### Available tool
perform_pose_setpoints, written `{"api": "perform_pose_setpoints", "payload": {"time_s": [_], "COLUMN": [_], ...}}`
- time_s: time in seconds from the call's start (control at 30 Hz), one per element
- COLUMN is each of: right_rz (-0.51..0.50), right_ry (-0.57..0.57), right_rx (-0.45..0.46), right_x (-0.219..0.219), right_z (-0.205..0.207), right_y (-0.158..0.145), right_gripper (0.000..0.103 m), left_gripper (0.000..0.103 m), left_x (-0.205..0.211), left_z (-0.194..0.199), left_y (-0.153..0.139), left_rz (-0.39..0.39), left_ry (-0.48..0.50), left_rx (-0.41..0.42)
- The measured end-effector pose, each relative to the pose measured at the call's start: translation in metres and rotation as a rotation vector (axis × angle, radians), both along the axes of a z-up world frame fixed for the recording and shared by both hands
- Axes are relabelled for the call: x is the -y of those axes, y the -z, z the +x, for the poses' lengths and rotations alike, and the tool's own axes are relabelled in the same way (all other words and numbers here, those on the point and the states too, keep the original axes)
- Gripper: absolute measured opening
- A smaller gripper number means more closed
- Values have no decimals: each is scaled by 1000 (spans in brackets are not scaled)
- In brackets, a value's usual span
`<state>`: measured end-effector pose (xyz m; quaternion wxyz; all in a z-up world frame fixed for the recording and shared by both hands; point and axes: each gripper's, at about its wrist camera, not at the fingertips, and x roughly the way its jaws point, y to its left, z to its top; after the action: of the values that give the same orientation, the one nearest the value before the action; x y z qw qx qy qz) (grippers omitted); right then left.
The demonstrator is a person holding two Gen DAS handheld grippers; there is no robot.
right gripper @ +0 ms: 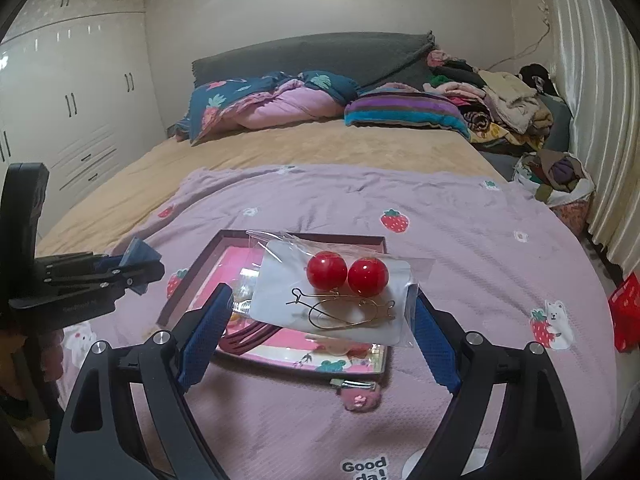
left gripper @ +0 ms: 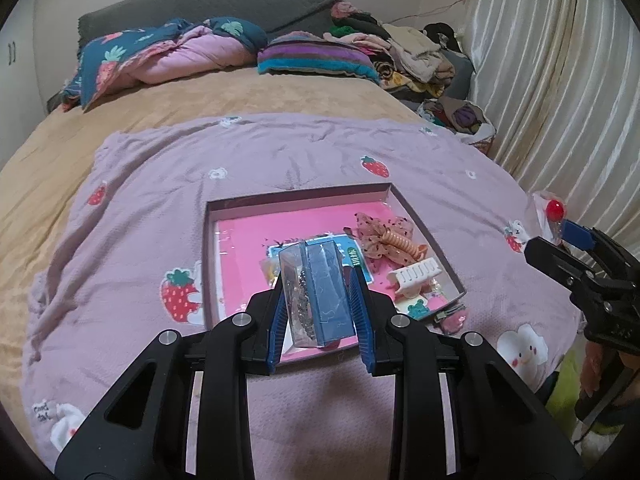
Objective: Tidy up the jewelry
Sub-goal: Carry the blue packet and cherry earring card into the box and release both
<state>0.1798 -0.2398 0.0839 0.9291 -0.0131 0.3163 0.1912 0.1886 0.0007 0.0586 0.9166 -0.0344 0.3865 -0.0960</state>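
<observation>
My left gripper (left gripper: 320, 292) is shut on a clear packet with a blue card and dark beaded jewelry (left gripper: 320, 296), held above the near edge of the shallow box (left gripper: 208, 264) with a pink lining. My right gripper (right gripper: 324, 312) is shut on a clear bag of red ball earrings (right gripper: 340, 292), held above the same box (right gripper: 192, 268). The right gripper also shows at the right edge of the left wrist view (left gripper: 560, 236). In the box lie a pink lace scrunchie (left gripper: 376, 236), an orange spiral hair tie (left gripper: 404, 244) and a white claw clip (left gripper: 416, 276).
The box sits on a lilac strawberry blanket (left gripper: 280, 160) spread over a tan bed (left gripper: 160, 104). A pink hair clip (right gripper: 358, 396) lies on the blanket just outside the box. Bedding and clothes pile at the headboard. Curtains (left gripper: 560, 80) hang on the right; a wardrobe (right gripper: 72, 100) stands left.
</observation>
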Motion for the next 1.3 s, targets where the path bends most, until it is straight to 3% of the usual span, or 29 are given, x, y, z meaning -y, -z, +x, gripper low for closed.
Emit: {"api": "perform_pose_setpoints", "payload": {"time_s": [0.63, 0.93, 1.3], "right_rz": [-42, -80, -107], "right_ry": [10, -61, -165], "right_rx": [-16, -63, -158], "right_x": [-13, -52, -102], "right_z": [37, 56, 57], "right_y": [12, 37, 91], "right_gripper": [86, 86, 86], "left_gripper": [21, 21, 21], "left_x": [-16, -43, -45], "left_z": [49, 77, 92], "left_y": [19, 48, 79], "left_rz": [28, 32, 45], "left_ry": [-29, -73, -71], "left_rx": [-57, -123, -184]}}
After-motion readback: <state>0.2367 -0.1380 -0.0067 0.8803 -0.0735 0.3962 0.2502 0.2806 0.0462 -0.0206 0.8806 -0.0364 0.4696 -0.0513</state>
